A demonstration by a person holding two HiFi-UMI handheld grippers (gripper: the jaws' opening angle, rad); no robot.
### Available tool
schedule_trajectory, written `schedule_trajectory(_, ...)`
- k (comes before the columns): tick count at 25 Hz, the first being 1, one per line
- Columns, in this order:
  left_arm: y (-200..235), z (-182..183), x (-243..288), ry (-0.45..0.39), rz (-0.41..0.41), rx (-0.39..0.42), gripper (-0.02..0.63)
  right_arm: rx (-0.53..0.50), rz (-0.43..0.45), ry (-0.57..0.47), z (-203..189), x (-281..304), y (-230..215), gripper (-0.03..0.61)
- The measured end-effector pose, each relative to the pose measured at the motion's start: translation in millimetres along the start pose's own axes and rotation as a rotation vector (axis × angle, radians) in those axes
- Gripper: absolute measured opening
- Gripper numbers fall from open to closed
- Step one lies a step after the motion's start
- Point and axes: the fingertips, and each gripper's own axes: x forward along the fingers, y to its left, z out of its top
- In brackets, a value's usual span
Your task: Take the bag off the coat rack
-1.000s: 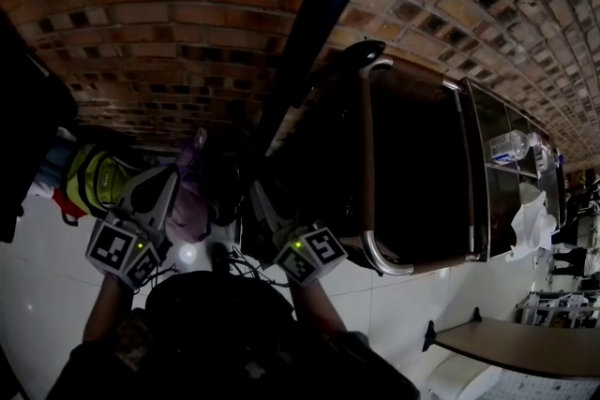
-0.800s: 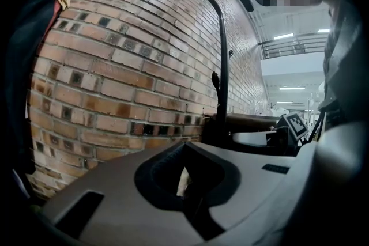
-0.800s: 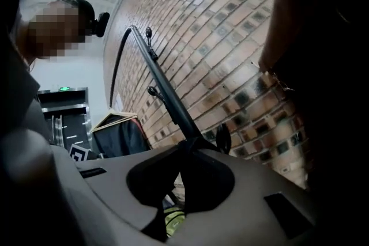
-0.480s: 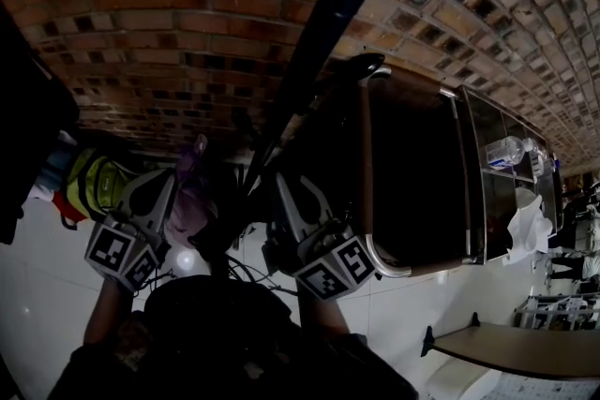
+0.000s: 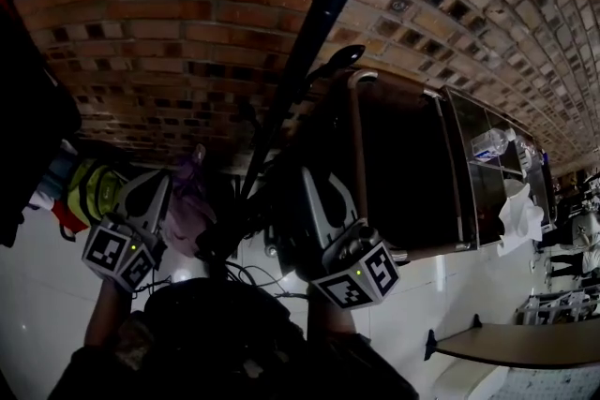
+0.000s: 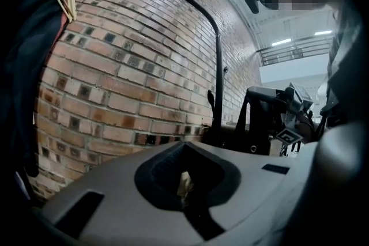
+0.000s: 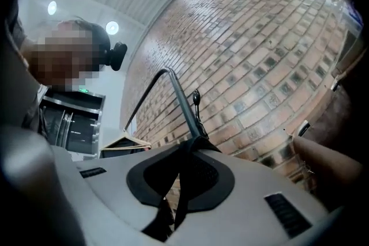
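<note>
Rising rightward, the right claw (image 5: 314, 187) stays clamped on the black strap (image 7: 180, 193), likely drawing it off the rack (image 5: 317, 19); the left claw (image 5: 153, 192) sits closed, seemingly empty.

From the head we look steeply down on the left gripper (image 5: 155, 187) and right gripper (image 5: 319, 187), close below. Each gripper camera sits right behind its own jaws and looks along them. All three views share the red brick wall (image 5: 159, 23) and the thin black metal pole (image 5: 315, 23).
</note>
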Motion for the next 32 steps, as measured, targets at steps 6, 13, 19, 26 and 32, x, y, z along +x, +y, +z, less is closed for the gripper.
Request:
schedule_trajectory(6,-13,4,-43,-0.017,-0.024,0.018,0.028,-0.006,-0.027,0.017,4,-27,38,0.018)
schedule_trajectory(13,-26,-1,-112,-0.022,-0.039,-0.004,0.028,0.014,-0.042,0.042,-15,-64,96,0.018)
schedule_trajectory(19,-33,1,-192,-0.023,-0.062,0.022,0.028,0.062,-0.075,0.066,-46,-101,165,0.018)
schedule_trajectory(26,-37,-5,-296,-0.016,-0.101,0.008,0.028,0.071,-0.114,0.071,-74,-142,260,0.018)
schedule_trajectory(32,-35,-23,-361,0.02,-0.132,-0.031,0.028,0.085,-0.16,0.064,-80,-172,323,0.018)
